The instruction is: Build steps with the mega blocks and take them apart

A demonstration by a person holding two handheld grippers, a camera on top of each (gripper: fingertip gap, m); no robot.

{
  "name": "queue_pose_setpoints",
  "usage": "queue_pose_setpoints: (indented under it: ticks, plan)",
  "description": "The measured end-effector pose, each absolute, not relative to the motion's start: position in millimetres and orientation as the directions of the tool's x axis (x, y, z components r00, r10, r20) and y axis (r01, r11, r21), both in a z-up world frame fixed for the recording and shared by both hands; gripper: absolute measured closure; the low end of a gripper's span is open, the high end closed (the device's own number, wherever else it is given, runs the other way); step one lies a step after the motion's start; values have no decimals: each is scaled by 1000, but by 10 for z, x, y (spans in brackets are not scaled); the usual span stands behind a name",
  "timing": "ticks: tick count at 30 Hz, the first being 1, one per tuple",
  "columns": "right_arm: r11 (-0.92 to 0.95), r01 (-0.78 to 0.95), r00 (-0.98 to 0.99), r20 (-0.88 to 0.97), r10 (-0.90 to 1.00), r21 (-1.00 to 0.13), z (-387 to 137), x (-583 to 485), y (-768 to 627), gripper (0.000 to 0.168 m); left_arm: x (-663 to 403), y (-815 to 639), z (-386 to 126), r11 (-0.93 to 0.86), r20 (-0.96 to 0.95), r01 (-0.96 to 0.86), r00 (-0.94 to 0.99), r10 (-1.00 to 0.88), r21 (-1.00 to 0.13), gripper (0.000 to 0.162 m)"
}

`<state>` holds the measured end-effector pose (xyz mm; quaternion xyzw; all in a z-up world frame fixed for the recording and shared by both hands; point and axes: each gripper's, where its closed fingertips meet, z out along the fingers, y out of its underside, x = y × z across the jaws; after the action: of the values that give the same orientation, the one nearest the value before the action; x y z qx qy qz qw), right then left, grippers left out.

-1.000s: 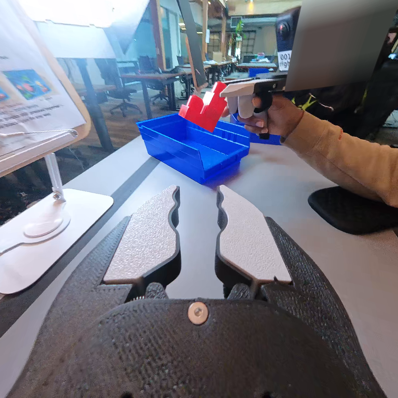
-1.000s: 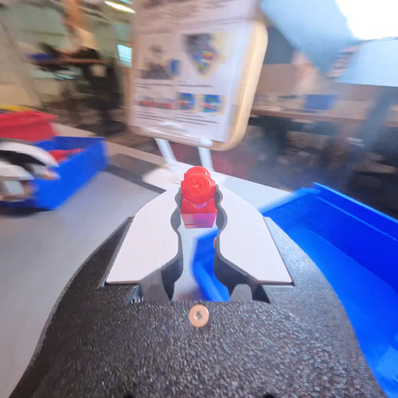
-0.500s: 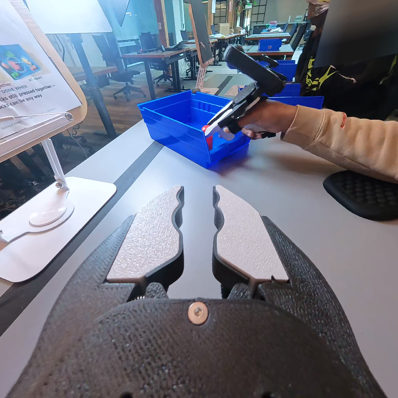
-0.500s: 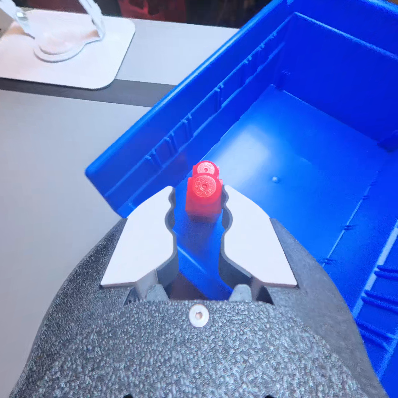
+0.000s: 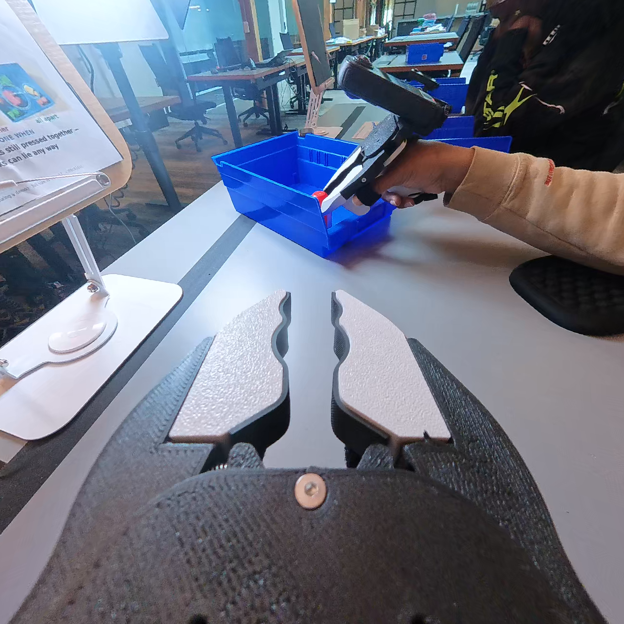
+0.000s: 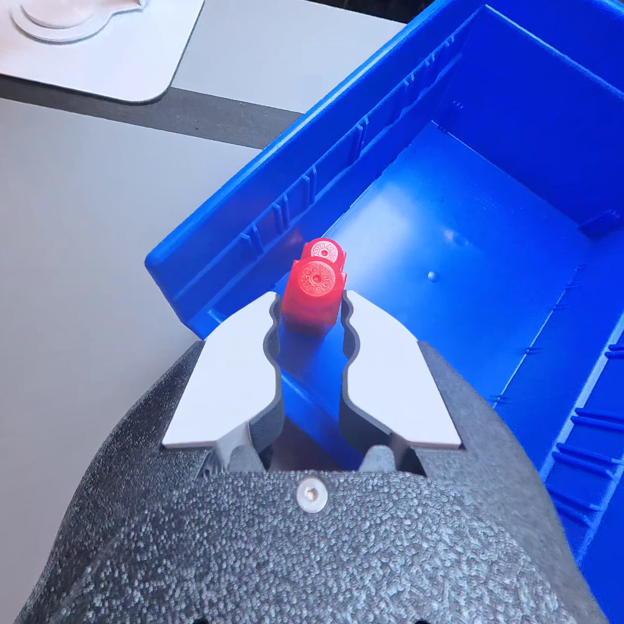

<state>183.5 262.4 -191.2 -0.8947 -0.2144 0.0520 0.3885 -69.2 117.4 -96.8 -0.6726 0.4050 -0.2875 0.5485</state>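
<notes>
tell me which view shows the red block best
The right wrist view: the red block sits close up at the right gripper fingertips, studs facing the camera, inside the blue bin. The left wrist view shows only a small red patch, far off, mostly hidden by that gripper and the bin wall.

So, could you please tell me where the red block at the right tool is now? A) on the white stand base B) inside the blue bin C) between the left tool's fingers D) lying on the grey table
B: the red block sits between the right tool fingertips, down inside the blue bin.
</notes>
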Motion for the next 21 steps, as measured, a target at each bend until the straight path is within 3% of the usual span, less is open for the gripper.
queue_pose_setpoints:
  ticks: [2, 4, 7, 15, 18, 21]
  plan:
    - [-634, 303, 910, 19, 414, -712, -1926, 1781, 2602, 118, -695, 1173, -963, -71, -56, -227, 507, -860, -971, 140]
    - [-650, 289, 900, -32, 435, -703, -1946, 1711, 2565, 113, -710, 1181, -959, -70, -60, -231, 514, -856, -970, 140]
    - [-654, 300, 887, -49, 459, -694, -1953, 1705, 2528, 114, -798, 1241, -848, -21, -137, -259, 577, -805, -966, 147]
    - [-632, 323, 863, -55, 503, -705, -1921, 1679, 2481, 123, -1490, 1147, 12, 120, -326, -314, 772, -545, -942, 159]
    - [-599, 307, 857, -60, 512, -740, -1811, 1668, 2494, 123, -1964, 1119, 59, 12, -376, -410, 824, -424, -912, 160]
    - [-518, 252, 856, -63, 514, -817, -1518, 1664, 2521, 123, -2523, 1078, -134, -219, -394, -469, 864, -313, -856, 159]
